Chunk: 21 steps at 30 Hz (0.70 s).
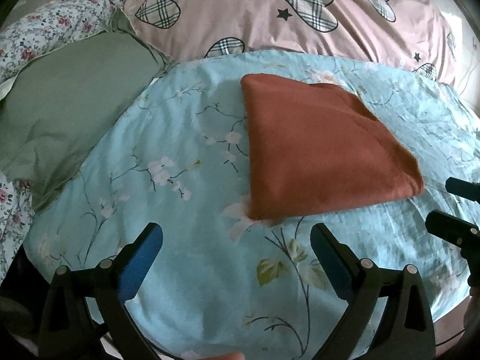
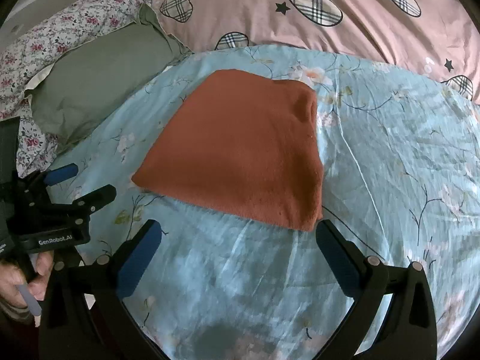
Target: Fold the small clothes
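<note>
A rust-orange garment (image 1: 318,150) lies folded into a flat pad on the light-blue floral bedspread (image 1: 186,180); it also shows in the right wrist view (image 2: 240,156). My left gripper (image 1: 237,240) is open and empty, just short of the garment's near-left corner. My right gripper (image 2: 238,237) is open and empty, its right fingertip (image 2: 325,234) close to the garment's near-right corner. The left gripper also shows at the left of the right wrist view (image 2: 81,183), and the right gripper's fingers (image 1: 456,210) at the right edge of the left wrist view.
A green pillow (image 1: 66,114) lies left of the bedspread, beside a flowered quilt (image 1: 51,27). A pink duvet with plaid hearts (image 1: 270,15) lies behind. A hand (image 2: 18,282) holds the left gripper's handle.
</note>
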Each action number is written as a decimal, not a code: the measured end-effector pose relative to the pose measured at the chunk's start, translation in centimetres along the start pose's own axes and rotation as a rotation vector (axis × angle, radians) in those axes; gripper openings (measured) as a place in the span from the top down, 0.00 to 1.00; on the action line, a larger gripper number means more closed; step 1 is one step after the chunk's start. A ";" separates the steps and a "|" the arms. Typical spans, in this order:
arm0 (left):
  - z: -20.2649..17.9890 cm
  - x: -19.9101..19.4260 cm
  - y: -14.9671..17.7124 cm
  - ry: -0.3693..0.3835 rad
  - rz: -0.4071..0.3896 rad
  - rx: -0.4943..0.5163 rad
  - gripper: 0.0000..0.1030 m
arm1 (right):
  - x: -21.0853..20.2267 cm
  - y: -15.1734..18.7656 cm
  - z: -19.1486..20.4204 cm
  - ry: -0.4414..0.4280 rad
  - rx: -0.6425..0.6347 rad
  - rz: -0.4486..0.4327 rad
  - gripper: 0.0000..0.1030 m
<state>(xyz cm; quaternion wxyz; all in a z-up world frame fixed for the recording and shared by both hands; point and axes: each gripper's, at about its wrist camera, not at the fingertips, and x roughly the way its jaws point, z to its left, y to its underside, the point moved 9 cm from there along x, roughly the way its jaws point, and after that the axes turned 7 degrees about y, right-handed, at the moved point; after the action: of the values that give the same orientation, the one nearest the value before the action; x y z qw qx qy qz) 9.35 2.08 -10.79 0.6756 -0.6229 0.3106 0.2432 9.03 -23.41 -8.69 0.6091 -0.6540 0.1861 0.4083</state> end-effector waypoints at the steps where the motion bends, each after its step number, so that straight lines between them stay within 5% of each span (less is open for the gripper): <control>1: -0.1 0.0 0.0 0.001 0.002 0.000 0.04 | 0.1 0.0 0.0 -0.001 0.000 0.002 0.01; 21: -0.4 -0.9 -2.3 -0.015 -0.017 0.011 0.03 | -0.6 -2.8 -0.5 0.006 -0.004 -0.026 0.00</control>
<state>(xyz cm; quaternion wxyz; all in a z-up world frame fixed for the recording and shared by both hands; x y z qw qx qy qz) 10.33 1.53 -8.57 0.6835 -0.6199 0.3013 0.2405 10.91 -23.49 -6.44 0.6123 -0.6588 0.1788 0.3987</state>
